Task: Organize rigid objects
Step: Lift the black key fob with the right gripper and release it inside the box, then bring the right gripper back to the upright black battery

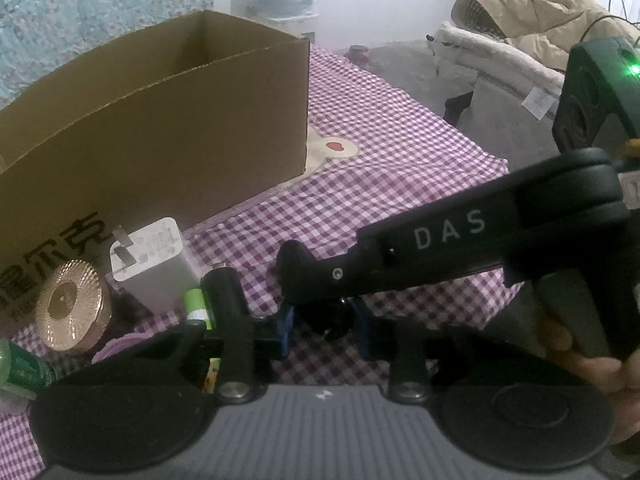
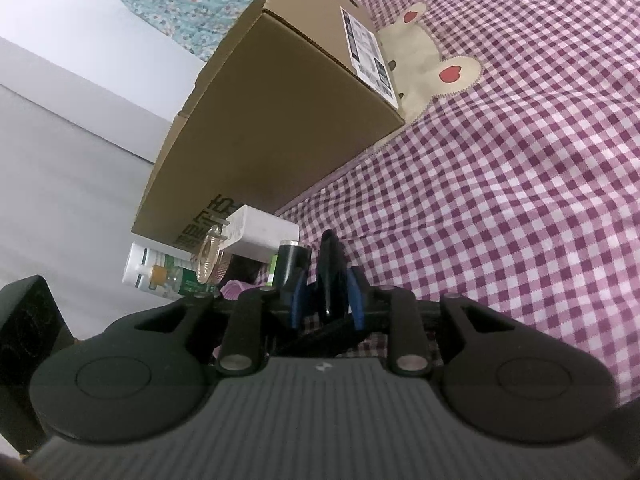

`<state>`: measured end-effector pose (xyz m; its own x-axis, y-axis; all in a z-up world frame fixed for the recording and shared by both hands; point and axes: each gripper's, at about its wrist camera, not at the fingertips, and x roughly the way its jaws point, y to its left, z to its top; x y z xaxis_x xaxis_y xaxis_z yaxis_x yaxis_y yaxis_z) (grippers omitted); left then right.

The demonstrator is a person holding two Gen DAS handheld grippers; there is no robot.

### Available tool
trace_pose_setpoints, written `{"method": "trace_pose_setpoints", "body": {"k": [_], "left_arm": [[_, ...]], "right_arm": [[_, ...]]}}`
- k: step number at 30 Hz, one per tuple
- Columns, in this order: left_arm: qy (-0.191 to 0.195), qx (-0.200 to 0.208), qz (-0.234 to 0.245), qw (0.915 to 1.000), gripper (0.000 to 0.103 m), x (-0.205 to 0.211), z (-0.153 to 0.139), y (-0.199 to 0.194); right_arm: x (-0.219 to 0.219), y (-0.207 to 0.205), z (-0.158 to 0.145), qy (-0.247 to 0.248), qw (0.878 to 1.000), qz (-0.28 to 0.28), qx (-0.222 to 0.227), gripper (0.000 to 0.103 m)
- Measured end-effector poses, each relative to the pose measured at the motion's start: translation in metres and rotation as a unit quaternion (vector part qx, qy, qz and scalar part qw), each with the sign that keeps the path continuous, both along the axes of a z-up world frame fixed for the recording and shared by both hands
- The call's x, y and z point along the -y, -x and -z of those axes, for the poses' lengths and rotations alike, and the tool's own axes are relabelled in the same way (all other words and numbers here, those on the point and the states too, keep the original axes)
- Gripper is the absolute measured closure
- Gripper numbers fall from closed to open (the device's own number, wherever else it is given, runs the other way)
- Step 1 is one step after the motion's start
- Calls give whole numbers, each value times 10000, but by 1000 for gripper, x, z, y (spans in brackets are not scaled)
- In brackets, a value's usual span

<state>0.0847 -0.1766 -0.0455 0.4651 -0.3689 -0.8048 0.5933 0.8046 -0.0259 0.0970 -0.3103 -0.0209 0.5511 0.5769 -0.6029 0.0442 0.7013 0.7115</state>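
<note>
Blue-padded left tongs (image 1: pixel 324 330) sit lowest in the left view, their pads a short way apart with something dark between them; whether they grip it cannot be told. Crossing just above them from the right comes a black arm of the right tongs (image 2: pixel 327 300), marked DAS. In the right view those tongs are clenched on a slim, glossy black piece (image 2: pixel 330 266), which stands upright between the blue pads, a pad against each side. Just left of both tongs stands a black cylinder (image 1: pixel 222 294), with a green battery (image 1: pixel 196 306) touching its left side. Further left and slightly ahead lies a white charger (image 1: pixel 150 258), prongs facing the camera, and left of that a round jar with a ribbed gold lid (image 1: pixel 72 310). A green-and-white bottle (image 2: pixel 160 274) lies on its side at the far left. Ahead and left of the tongs, behind this cluster, stands an open cardboard box (image 1: pixel 160 120), with a label on its end wall. Everything rests on a purple checked cloth (image 2: pixel 500 200) with a rabbit patch (image 2: pixel 424 64) beside the box's far end.
</note>
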Motion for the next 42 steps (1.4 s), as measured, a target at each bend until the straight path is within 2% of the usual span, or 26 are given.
{"method": "trace_pose_setpoints", "body": {"k": [5, 11, 16, 20, 24, 28, 33, 36, 39, 42], "left_arm": [[145, 201, 31, 9997, 74, -6, -19, 11], [369, 747, -111, 9965, 74, -28, -71, 19], [393, 1042, -477, 9926, 74, -61, -119, -1], [348, 890, -787, 9923, 74, -89, -142, -41], [162, 455, -1153, 9922, 74, -118, -143, -98], [8, -44, -1476, 9890, 74, -141, -128, -161], [-322, -240, -1850, 9819, 77, -155, -107, -215], [-482, -173, -2028, 9779, 74, -160, -100, -228], [-322, -162, -2112, 9768, 71, -166, -104, -225], [-181, -4, -2042, 9788, 60, -166, -118, -209]], "right_arm": [[-3, 7, -16, 62, 9999, 27, 114, 81], [-20, 6, -69, 237, 9976, -127, 634, 81], [-51, -26, -117, 256, 9915, -571, 1144, 81], [-81, -75, -139, 188, 9870, -987, 1256, 81], [-109, -135, -138, 130, 9871, -1284, 951, 81], [-131, -203, -119, 13, 9892, -1424, 355, 81], [-149, -272, -87, -294, 9916, -1224, -307, 81], [-165, -295, -73, -414, 9912, -1128, -546, 81], [-167, -299, -62, -477, 9907, -1047, -721, 81], [-162, -285, -65, -533, 9904, -1114, -621, 80]]}}
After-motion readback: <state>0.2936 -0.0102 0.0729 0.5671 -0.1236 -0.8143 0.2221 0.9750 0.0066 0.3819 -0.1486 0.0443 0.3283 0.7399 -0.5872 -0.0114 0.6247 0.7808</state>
